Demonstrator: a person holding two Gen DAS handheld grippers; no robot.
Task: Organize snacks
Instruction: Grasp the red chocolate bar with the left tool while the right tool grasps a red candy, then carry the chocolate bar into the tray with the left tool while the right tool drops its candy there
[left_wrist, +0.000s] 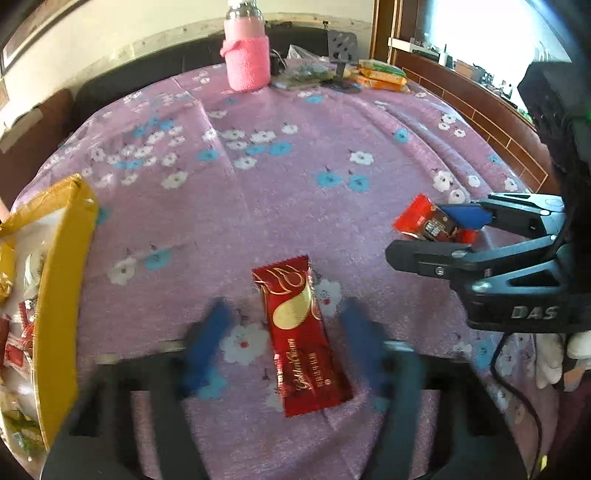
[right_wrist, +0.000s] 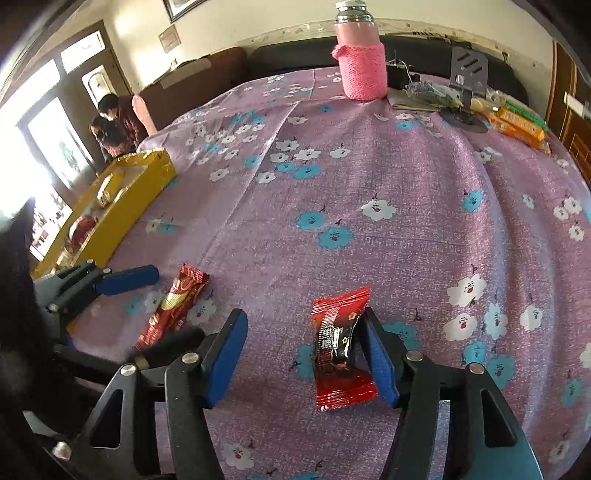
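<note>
A red wrapper (left_wrist: 301, 332) reading "Golden Cream" in gold script is lying on a pink flowered tablecloth (left_wrist: 295, 166), sitting between the blurred blue fingers of the left gripper (left_wrist: 291, 332); its pads are standing apart from the wrapper. The right gripper (right_wrist: 306, 354), marked "DAS" on its body, is angling downward, jaws partly open around a small red-and-black candy packet (right_wrist: 338, 347), one pad touching its edge. A yellow box (right_wrist: 122, 206) of snacks is sitting to the left.
</note>
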